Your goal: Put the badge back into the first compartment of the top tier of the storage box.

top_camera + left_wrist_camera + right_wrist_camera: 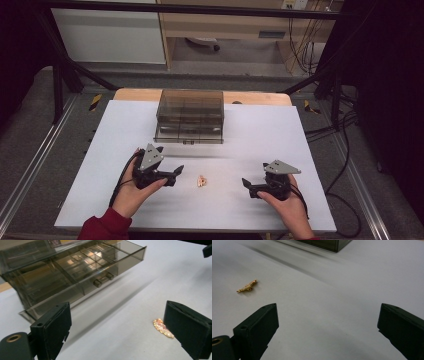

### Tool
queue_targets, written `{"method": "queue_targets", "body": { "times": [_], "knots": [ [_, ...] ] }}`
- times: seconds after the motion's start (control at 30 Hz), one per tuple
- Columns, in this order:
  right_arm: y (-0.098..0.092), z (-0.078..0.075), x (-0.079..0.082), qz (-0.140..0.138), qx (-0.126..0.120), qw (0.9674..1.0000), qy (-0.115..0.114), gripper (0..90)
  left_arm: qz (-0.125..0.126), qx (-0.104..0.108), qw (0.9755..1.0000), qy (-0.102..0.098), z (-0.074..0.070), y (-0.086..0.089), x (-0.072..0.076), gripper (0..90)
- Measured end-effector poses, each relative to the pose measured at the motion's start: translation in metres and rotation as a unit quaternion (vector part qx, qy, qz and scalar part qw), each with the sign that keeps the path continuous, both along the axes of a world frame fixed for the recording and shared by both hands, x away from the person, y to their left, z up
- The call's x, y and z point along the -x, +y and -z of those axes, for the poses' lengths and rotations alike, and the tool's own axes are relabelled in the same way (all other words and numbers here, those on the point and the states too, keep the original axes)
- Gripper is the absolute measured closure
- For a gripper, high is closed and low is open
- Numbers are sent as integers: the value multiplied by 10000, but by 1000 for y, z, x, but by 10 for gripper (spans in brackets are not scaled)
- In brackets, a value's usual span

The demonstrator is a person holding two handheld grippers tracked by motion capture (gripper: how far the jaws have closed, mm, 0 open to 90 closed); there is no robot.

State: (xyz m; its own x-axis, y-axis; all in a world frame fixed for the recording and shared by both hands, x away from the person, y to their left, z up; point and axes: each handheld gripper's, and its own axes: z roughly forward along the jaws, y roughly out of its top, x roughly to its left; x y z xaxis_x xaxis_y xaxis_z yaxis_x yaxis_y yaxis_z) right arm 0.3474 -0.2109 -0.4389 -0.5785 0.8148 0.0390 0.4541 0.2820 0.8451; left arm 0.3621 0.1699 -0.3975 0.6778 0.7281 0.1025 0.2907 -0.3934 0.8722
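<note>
Left gripper (pixel 176 172), right gripper (pixel 246 184): jaws apart, empty. Gold trinket (pixel 201 181) between: small, flat; likely slips on pinching.

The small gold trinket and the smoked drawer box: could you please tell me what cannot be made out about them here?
- Gold trinket: too small in the high view to tell what it is; in the left gripper view a black jaw covers its right end.
- Drawer box: dark tinted walls and glare hide any contents; in the right gripper view the top edge cuts it off.
</note>
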Motion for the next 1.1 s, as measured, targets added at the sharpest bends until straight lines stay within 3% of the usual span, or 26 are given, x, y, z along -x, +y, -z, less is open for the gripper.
{"method": "queue_targets", "body": {
  "times": [0.53, 1.1],
  "knots": [
    [0, 2, -1, 5, 39, 10000, 34, 36, 326, -224, 9991, 174, 11, -38, 13, 59],
    [1, 3, -2, -121, 155, 9998, 35, 26, 391, -458, 9977, 326, 26, -72, 13, 59]
  ]
}}
